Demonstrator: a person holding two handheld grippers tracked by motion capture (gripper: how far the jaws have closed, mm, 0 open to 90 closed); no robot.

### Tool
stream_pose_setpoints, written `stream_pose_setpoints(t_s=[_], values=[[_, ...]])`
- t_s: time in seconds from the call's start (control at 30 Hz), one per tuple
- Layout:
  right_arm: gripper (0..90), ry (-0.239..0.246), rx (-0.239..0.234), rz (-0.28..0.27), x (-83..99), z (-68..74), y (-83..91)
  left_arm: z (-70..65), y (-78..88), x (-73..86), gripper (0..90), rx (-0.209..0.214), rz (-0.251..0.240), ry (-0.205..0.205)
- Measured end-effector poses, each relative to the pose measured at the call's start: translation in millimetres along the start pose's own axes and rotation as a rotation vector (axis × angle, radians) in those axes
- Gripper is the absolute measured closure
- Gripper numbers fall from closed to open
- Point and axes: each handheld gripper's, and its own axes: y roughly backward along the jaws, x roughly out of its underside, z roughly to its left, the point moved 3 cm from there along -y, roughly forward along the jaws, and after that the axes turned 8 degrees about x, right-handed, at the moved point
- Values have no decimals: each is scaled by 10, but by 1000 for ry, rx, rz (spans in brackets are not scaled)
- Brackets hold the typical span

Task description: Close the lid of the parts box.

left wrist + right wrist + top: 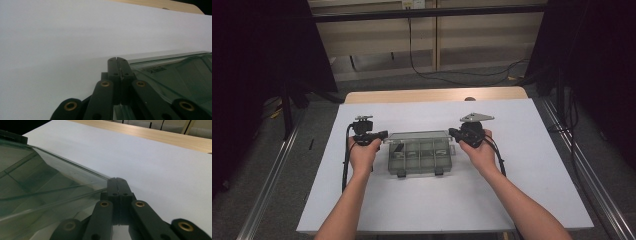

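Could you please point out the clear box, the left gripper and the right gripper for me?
Box (pixel 419 154), high view, on its clear lid.
Left gripper (pixel 119 60), left gripper view, at the tips of its shut jaws.
Right gripper (pixel 117 180), right gripper view, at the tips of its shut jaws.

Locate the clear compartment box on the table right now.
In the high view the clear compartment box lies mid-table on the white sheet, between the left gripper and right gripper, whose shut tips sit at its far corners.

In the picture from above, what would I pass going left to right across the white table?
Left hand-held gripper → clear plastic compartment box → right hand-held gripper, all over the white table.
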Motion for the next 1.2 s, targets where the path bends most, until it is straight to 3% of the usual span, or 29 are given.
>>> stream_pose_setpoints(t_s=[0.27, 0.83, 1.2], values=[[900, 16, 1, 10, 17, 15, 0, -21, 2, 28, 900, -10, 0, -25], [900, -5, -7, 7, 65, 21, -10, -10, 0, 66, 900, 1, 8, -8], [900, 15, 6, 11, 66, 41, -12, -13, -4, 75, 900, -3, 6, -9]])
